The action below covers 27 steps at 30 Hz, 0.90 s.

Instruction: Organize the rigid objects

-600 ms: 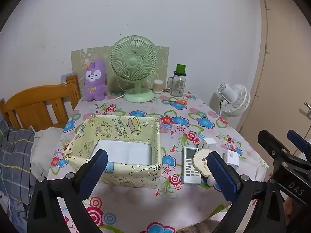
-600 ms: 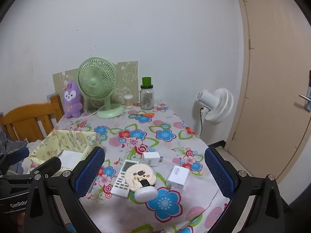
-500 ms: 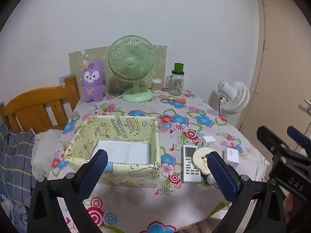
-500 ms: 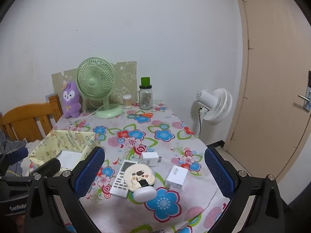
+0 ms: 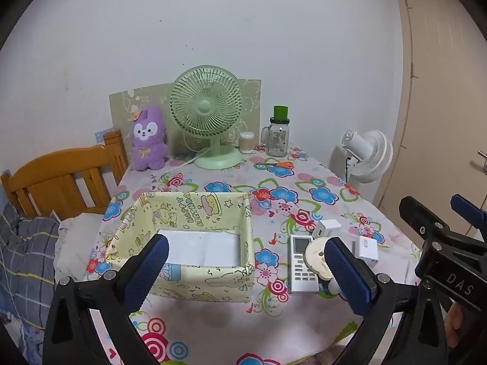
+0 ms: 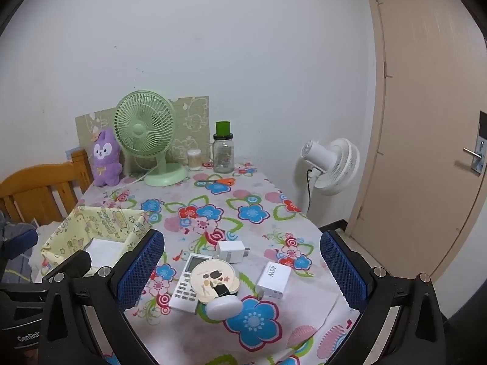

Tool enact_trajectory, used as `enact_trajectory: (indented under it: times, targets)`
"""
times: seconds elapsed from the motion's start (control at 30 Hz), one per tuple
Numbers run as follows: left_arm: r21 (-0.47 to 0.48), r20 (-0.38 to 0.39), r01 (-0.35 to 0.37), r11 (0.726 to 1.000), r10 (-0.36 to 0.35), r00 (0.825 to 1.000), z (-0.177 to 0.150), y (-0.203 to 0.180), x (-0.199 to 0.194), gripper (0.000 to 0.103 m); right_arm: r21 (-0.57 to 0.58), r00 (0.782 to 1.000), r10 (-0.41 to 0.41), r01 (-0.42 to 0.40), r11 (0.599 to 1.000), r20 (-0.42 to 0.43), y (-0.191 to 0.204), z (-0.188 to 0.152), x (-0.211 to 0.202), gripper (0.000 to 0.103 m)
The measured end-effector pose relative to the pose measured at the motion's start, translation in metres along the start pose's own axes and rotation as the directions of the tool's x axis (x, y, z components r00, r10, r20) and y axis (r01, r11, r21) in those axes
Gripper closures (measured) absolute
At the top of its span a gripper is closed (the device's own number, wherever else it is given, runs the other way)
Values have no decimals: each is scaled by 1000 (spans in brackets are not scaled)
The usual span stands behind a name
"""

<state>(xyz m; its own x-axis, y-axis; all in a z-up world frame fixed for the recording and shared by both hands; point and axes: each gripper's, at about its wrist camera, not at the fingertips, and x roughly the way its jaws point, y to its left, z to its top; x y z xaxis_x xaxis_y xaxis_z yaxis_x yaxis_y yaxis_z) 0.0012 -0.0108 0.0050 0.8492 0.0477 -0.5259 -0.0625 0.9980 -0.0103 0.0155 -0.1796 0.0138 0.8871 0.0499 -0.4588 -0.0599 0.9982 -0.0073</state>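
A yellow fabric storage box (image 5: 194, 283) (image 6: 100, 222) stands open on the floral table, white inside. Right of it lie a white remote control (image 5: 299, 269) (image 6: 187, 286), a round cream compact (image 5: 316, 255) (image 6: 216, 278) partly on the remote, a white oval case (image 6: 224, 306), a small white plug adapter (image 5: 327, 227) (image 6: 230, 251) and a white 45W charger (image 5: 367, 248) (image 6: 274, 279). My left gripper (image 5: 245, 269) is open and empty before the box. My right gripper (image 6: 240, 269) is open and empty, held above the small items.
At the table's back stand a green desk fan (image 5: 210, 121), a purple plush rabbit (image 5: 149, 140), a jar with a green lid (image 5: 278, 137), a cotton-swab pot (image 5: 246, 143) and orange scissors (image 5: 281, 164). A wooden chair (image 5: 61, 179) is left, a white floor fan (image 6: 331, 167) right.
Both grippers have shifted slightly, so the scene sits a little differently in each view. Nothing on the table has moved and both grippers remain open.
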Motion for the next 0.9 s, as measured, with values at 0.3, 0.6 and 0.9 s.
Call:
enact_trajectory:
  times: [0.3, 0.6, 0.9]
  targets:
    - [-7, -4, -9, 1000, 9, 1000, -1, 3, 1, 0, -4, 1000, -1, 1, 1000, 0, 0, -1, 3, 0]
    - [-4, 15, -16, 1000, 16, 1000, 2, 3, -3, 0, 14, 1000, 8, -9, 1000, 4, -1, 0, 3, 0]
    - [4, 24, -24, 1000, 24, 999, 2, 3, -6, 0, 12, 1000, 8, -8, 1000, 3, 0, 1, 2, 0]
